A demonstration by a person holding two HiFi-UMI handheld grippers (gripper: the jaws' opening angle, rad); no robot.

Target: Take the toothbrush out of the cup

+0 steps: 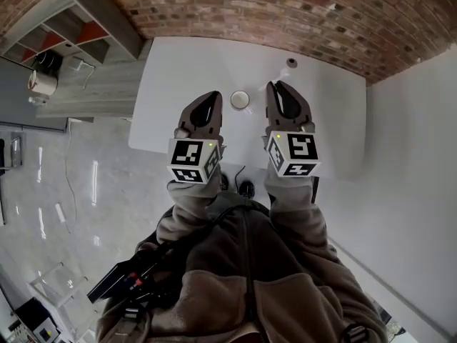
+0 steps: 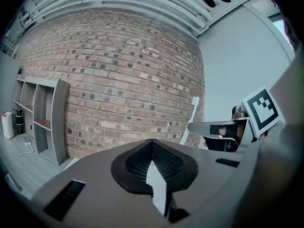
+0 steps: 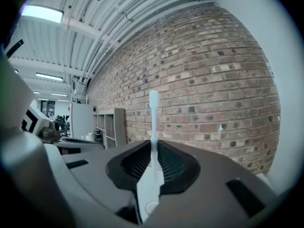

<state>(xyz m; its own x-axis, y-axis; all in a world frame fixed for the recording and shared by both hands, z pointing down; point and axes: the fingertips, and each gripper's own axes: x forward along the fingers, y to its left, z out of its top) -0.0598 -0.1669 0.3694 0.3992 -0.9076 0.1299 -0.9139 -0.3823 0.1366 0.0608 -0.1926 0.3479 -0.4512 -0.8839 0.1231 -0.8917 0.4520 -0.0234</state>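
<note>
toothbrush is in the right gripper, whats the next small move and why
Probably lower the right gripper toward the bare table and lay the toothbrush down: it is already clamped upright in shut jaws, clear of the cup, so only placing seems left.

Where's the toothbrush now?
The toothbrush is clamped in the right gripper, raised clear of the cup on the table below.

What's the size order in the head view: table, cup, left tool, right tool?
1. The table.
2. The left tool and right tool (gripping the toothbrush): alike and nearer the camera, so unranked between them.
3. Smallest: cup.
</note>
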